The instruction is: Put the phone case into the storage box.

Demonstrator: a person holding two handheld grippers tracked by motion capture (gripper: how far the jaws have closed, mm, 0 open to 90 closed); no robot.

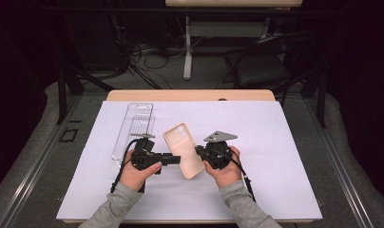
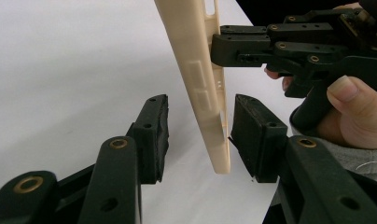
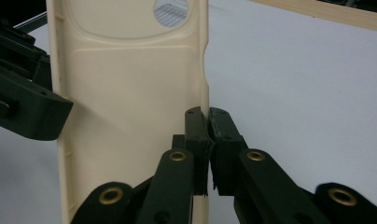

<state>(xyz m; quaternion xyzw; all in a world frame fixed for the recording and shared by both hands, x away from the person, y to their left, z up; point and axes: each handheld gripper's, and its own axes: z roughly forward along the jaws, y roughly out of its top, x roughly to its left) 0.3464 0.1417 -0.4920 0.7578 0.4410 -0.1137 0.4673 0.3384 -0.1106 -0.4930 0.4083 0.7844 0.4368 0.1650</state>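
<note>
The cream case hangs in the air just above the counter, between the two hands, tilted with its camera hole at the far end. The right tool pinches one long edge, jaws narrow and clamped tight on the rim. The left tool comes in from the other side, half open, and the case's end sits between its pads: one pad is right beside the case edge, the other apart from it, so there is no second grip yet. The good way now, I'd say: keep the right hand still, centre the left jaws so both pads meet the wall flat, and close gently, since thin plastic will likely flex or twist out. A clear tray lies on the counter just behind the left hand.
</note>
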